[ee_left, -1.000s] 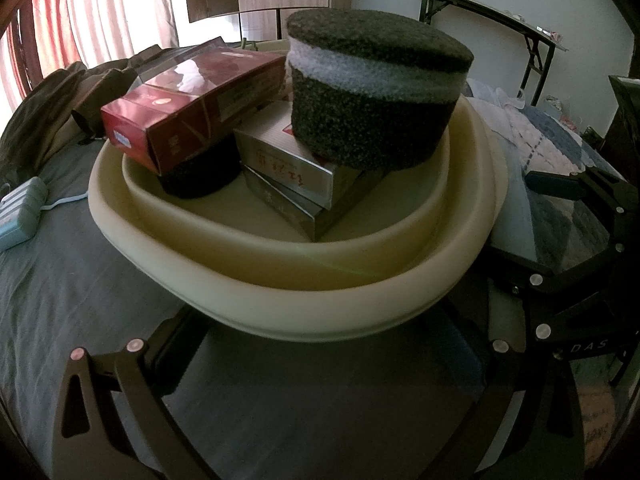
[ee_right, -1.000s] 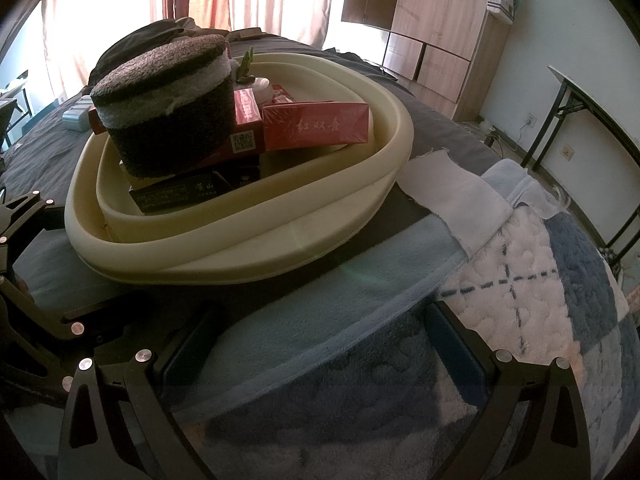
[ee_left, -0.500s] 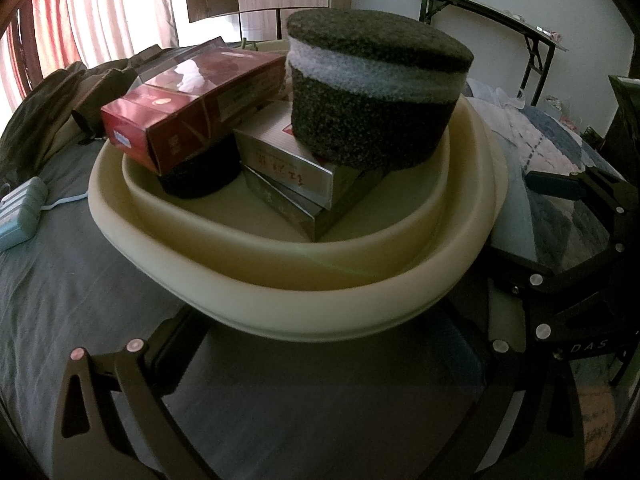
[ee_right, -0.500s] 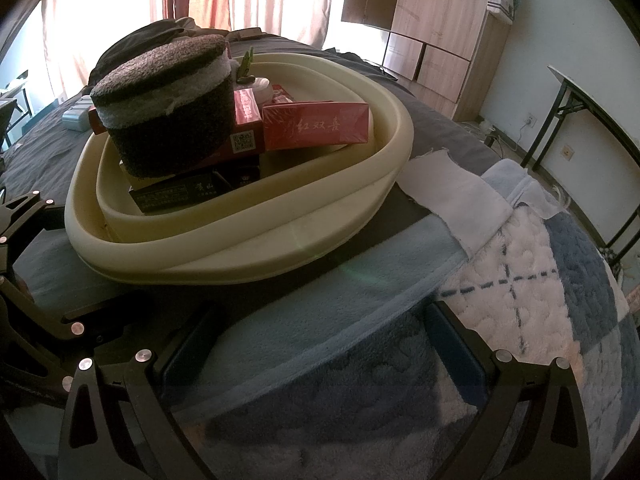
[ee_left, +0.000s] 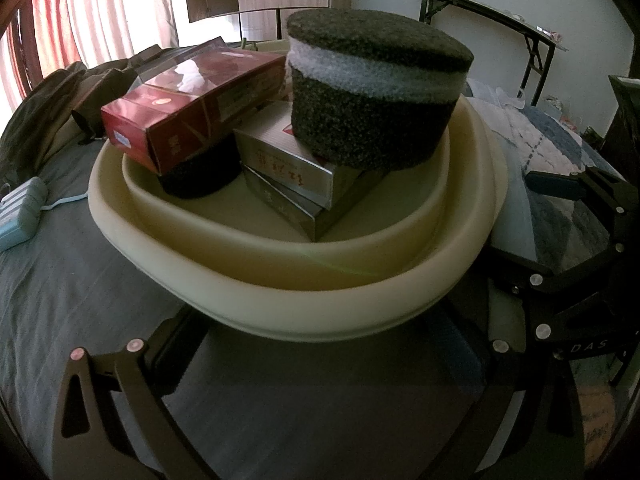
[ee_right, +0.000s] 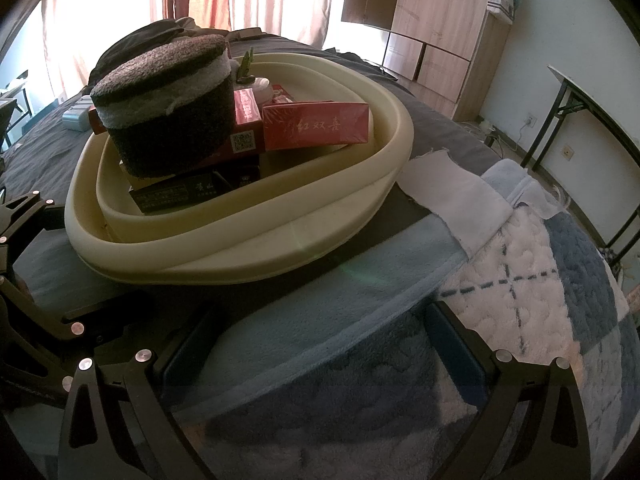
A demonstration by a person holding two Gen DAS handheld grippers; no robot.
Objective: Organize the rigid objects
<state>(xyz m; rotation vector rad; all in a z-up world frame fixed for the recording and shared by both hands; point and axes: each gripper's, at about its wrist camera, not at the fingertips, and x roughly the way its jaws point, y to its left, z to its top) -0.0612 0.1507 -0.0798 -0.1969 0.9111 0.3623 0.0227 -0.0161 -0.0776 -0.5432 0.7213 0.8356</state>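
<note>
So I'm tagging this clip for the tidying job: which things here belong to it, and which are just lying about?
Part of the job:
cream basin
round dark foam block
red carton
silver boxes
second red carton
dark box

Just lying about:
blue checked blanket
white cloth
pale blue device
folding table
wardrobe

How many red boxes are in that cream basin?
2 for certain: one red box lies along the basin's far rim, another sits beside the foam block. More may be hidden under the pile.
</note>
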